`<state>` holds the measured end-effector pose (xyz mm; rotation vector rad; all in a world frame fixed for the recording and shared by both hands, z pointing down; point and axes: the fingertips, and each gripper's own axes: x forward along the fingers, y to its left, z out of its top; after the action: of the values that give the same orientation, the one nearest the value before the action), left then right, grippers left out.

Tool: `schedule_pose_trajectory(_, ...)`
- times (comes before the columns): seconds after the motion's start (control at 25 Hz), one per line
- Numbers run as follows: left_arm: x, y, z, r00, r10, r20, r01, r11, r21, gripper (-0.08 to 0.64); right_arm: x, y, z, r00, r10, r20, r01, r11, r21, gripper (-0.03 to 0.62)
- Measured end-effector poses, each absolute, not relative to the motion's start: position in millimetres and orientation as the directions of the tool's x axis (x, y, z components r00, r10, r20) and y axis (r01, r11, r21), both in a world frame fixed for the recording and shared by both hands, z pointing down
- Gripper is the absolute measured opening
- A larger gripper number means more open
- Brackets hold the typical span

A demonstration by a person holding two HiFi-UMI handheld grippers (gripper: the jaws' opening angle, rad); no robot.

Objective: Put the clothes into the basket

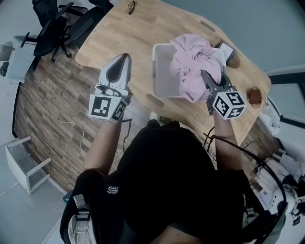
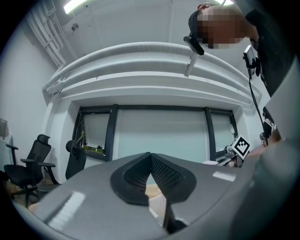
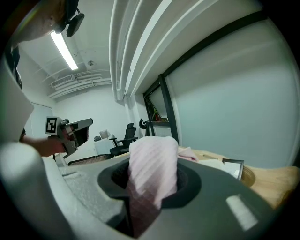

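The right tool (image 1: pixel 208 79) is clamped on a fold of the pink cloth (image 3: pixel 152 159); its jaws stand narrow, with the fabric bunched up between them and spilling out past the tips. The cloth (image 1: pixel 194 61) lies heaped in the right part of the white basket (image 1: pixel 159 71), and one end hangs over the basket's near rim, just by the tool. The left part of the basket shows bare. The basket stands on the wooden tabletop (image 1: pixel 128 35), toward its right side.

The left tool (image 1: pixel 126 58) has its jaws together at the tips with nothing in them. It hangs over the near left edge of the tabletop, left of the basket and apart from it, pointing to the far side.

A pair of glasses (image 1: pixel 130 6) lies at the far edge of the tabletop. Black office chairs (image 1: pixel 55 26) stand on the floor to the far left.
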<state>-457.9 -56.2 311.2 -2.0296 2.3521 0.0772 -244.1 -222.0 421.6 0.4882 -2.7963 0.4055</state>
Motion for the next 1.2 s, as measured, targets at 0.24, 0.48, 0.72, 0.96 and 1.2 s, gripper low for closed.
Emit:
schedule_pose_trajectory(0.24,-461,-66,328,-0.144,-0.988,-0.047,-0.99,0.144,0.007,0.006,-245,-227,453,-0.888,-0.282,0.364,-0.382,0.892,-0.241,0.133)
schedule_pose_trajectory(0.48,-459,-80,351,-0.119,-0.993,-0.002,-0.993,0.119,0.016,0.006,-248,-231,473,-0.877,-0.267,0.4,-0.377,0.898,-0.228,0.147)
schedule_pose_trajectory(0.72,-454,-91,376,-0.107,-0.993,0.054,-0.994,0.108,0.03,0.006,-249,-240,489,-0.859,-0.286,0.425,-0.394,0.899,-0.19,0.15)
schedule_pose_trajectory(0.96,-450,-103,378,-0.077,-0.995,0.068,-0.997,0.078,0.013,0.006,-245,-246,505,-0.817,-0.336,0.468,-0.457,0.873,-0.172,0.163)
schedule_pose_trajectory(1.2,-443,-108,374,-0.05,-0.997,0.065,-0.999,0.05,0.003,0.006,-247,-234,515,-0.81,-0.295,0.506,-0.44,0.876,-0.195,0.164)
